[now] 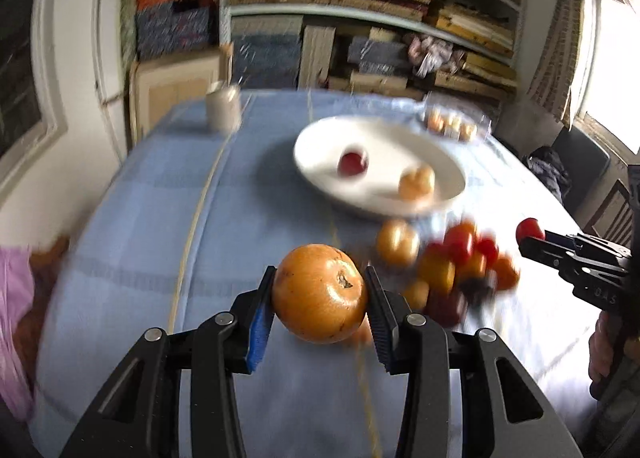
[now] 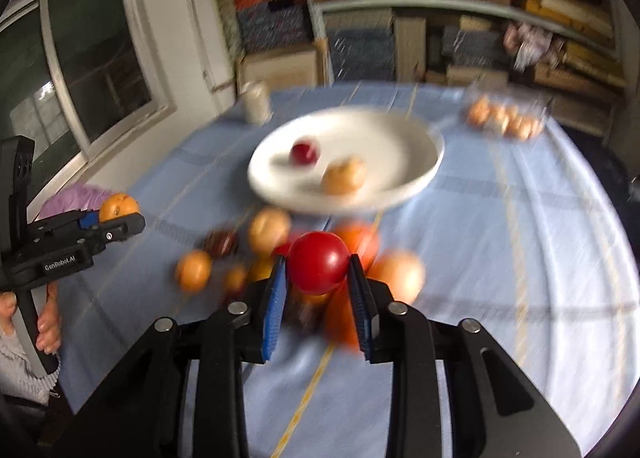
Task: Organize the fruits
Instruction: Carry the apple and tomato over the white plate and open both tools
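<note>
My left gripper is shut on an orange-yellow fruit and holds it above the blue tablecloth; it also shows in the right wrist view. My right gripper is shut on a red fruit, held above a pile of red and orange fruits; it also shows in the left wrist view. A white bowl beyond the pile holds one red fruit and one yellow fruit. The pile also shows in the left wrist view.
A pale cup stands at the table's far left. A clear tray of small orange fruits lies at the far right. Shelves of stacked fabric fill the back wall. A purple cloth lies at the left table edge.
</note>
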A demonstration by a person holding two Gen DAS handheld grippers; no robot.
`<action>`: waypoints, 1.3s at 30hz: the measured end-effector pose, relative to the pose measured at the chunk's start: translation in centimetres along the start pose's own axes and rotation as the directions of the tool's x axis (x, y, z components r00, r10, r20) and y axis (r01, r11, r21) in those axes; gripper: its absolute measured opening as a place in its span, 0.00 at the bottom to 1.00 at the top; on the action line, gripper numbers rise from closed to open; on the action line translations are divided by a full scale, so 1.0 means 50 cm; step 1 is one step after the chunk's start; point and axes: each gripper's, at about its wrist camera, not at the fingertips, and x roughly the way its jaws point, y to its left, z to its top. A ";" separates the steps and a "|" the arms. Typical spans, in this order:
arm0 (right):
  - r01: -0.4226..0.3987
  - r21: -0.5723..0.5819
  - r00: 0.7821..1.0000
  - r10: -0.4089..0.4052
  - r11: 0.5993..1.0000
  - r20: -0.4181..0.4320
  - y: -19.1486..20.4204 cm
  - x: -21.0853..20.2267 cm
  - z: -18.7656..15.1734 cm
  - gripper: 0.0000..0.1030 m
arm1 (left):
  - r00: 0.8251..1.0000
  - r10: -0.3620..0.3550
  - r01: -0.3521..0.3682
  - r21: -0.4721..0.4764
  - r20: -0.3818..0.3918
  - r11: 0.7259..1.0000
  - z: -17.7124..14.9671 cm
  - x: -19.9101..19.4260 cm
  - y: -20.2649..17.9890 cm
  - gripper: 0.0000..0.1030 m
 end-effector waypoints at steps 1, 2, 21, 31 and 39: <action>0.011 0.005 1.000 -0.011 1.000 0.023 -0.008 0.000 0.026 0.29 | 1.000 -0.008 0.008 0.008 0.009 1.000 0.031 0.013 -0.010 0.42; 0.021 0.012 0.999 -0.022 1.000 0.042 -0.017 0.005 0.051 0.29 | 1.000 -0.013 0.013 0.012 0.014 1.000 0.053 0.027 -0.018 0.42; 0.087 0.173 0.995 -0.076 0.981 -0.070 -0.157 0.283 0.177 0.29 | 0.991 -0.066 0.065 -0.012 -0.115 0.998 0.146 0.336 -0.085 0.42; 0.105 0.129 0.994 -0.102 0.986 -0.035 -0.140 0.272 0.167 0.36 | 0.993 -0.071 0.069 -0.024 -0.089 0.997 0.149 0.322 -0.071 0.42; 0.085 0.131 0.995 -0.091 0.988 0.039 -0.132 0.207 0.178 0.37 | 0.996 -0.068 0.066 -0.033 -0.062 0.997 0.155 0.294 -0.063 0.43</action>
